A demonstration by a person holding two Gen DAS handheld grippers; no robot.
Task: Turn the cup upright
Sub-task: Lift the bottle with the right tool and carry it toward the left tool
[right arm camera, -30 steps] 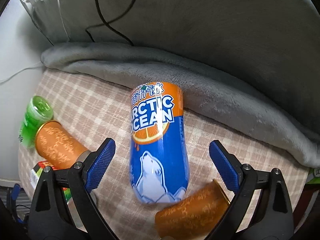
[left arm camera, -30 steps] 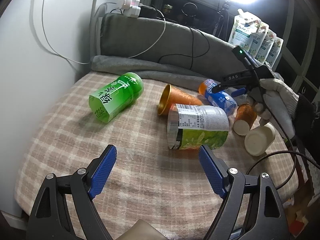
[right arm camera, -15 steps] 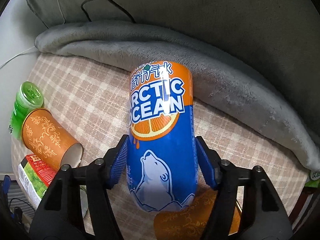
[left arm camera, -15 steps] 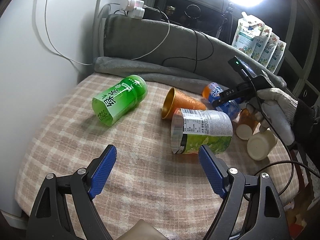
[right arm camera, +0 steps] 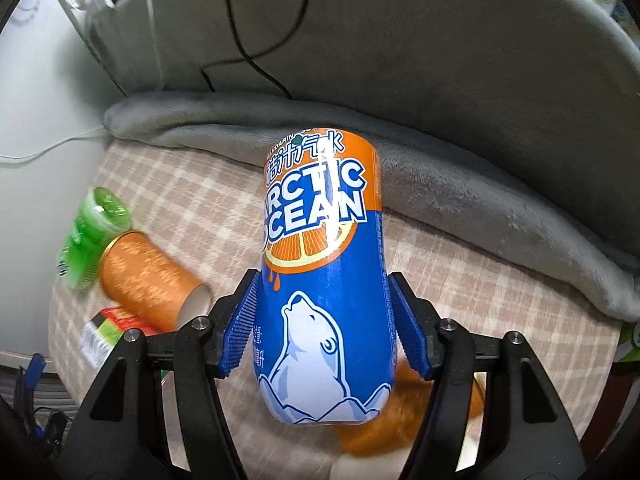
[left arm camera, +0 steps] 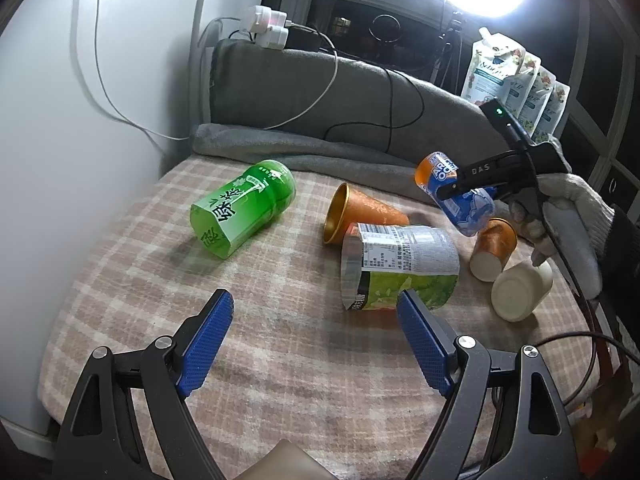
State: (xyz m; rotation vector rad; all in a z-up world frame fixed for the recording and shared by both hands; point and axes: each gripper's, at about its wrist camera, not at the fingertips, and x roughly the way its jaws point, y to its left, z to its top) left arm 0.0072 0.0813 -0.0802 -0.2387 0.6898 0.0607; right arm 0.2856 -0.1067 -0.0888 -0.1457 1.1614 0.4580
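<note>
My right gripper (right arm camera: 325, 330) is shut on the blue and orange Arctic Ocean cup (right arm camera: 320, 280) and holds it tilted above the checked cloth. In the left wrist view the same cup (left arm camera: 456, 196) hangs in the right gripper (left arm camera: 472, 184) at the far right, clear of the surface. My left gripper (left arm camera: 316, 344) is open and empty near the front edge. A label-wrapped green cup (left arm camera: 396, 268) lies on its side just beyond its right finger.
Lying on the checked cloth (left arm camera: 280, 352): a green cup (left arm camera: 244, 208), an orange-gold cup (left arm camera: 360, 216), a small orange cup (left arm camera: 494, 248) and a cream cup (left arm camera: 520, 292). A grey blanket (left arm camera: 312, 148) and cushion with cables border the back. A wall stands left.
My right gripper closed on the Arctic Ocean cup and lifted it off the cloth, tilting it up. My left gripper has drawn back slightly, still open.
</note>
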